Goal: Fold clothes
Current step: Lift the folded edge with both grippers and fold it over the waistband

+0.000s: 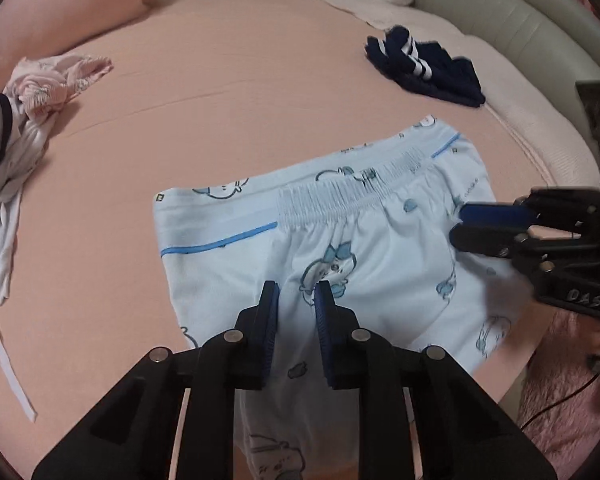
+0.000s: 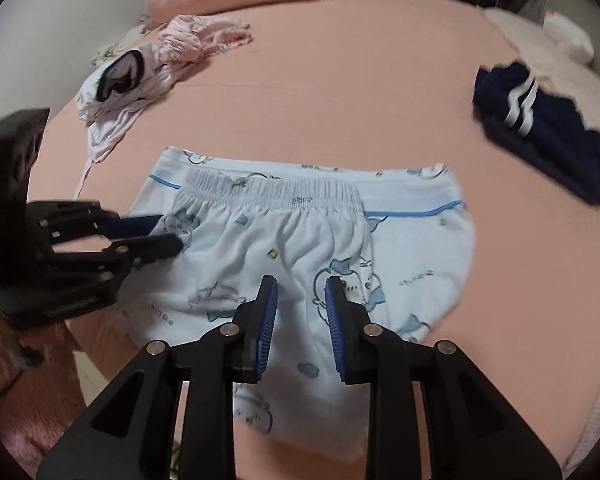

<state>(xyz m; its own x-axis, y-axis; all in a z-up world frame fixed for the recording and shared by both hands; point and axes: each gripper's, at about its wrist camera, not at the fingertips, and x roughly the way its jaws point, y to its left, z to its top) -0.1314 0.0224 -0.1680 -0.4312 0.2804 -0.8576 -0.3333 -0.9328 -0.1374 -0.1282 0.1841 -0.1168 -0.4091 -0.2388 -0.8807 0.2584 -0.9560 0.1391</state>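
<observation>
Light blue pyjama pants with cartoon prints lie on the pink bed sheet, waistband away from me, over a matching blue garment whose edge shows beyond the waistband. They also show in the right wrist view. My left gripper is open, jaws hovering over the pants' middle; it shows in the right wrist view at the pants' left edge. My right gripper is open over the pants; it shows in the left wrist view at their right edge. No fabric is pinched in either.
A navy garment with white stripes lies at the far right. A pile of pink and white clothes lies at the far left. A pink pillow is at the back. The bed edge curves on the right.
</observation>
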